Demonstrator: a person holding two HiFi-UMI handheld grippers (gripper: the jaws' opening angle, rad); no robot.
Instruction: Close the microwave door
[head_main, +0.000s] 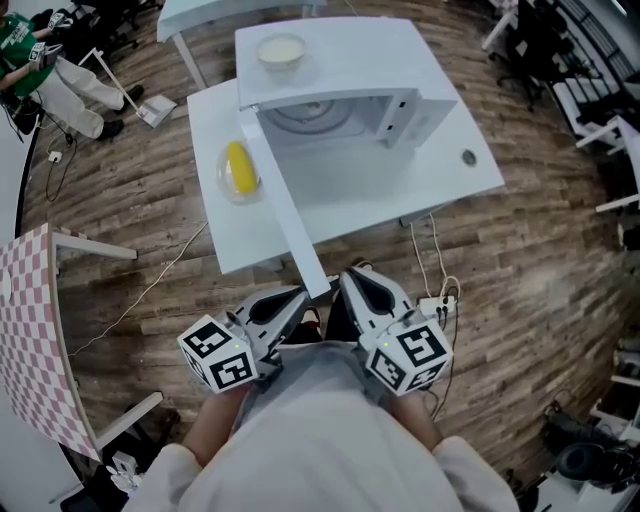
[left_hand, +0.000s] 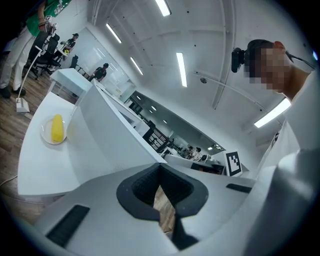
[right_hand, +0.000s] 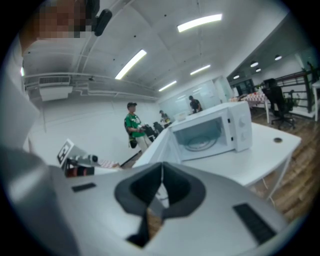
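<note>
A white microwave (head_main: 400, 95) stands on a white table (head_main: 440, 185) with its cavity showing. Its door (head_main: 285, 205) hangs wide open and reaches out past the table's front edge towards me. Both grippers are held low by my body, short of the table. The left gripper (head_main: 297, 294) sits just left of the door's free end, the right gripper (head_main: 350, 276) just right of it. Both are shut with nothing in them. In the left gripper view the door (left_hand: 107, 135) rises ahead of the gripper (left_hand: 160, 166). The right gripper view has the microwave (right_hand: 212, 131) beyond the gripper (right_hand: 161, 165).
A yellow corn cob on a clear plate (head_main: 238, 170) lies on the table left of the door. A white bowl (head_main: 281, 50) rests on top of the microwave. Cables and a power strip (head_main: 437, 301) lie on the wooden floor. A checked table (head_main: 30, 330) stands at the left.
</note>
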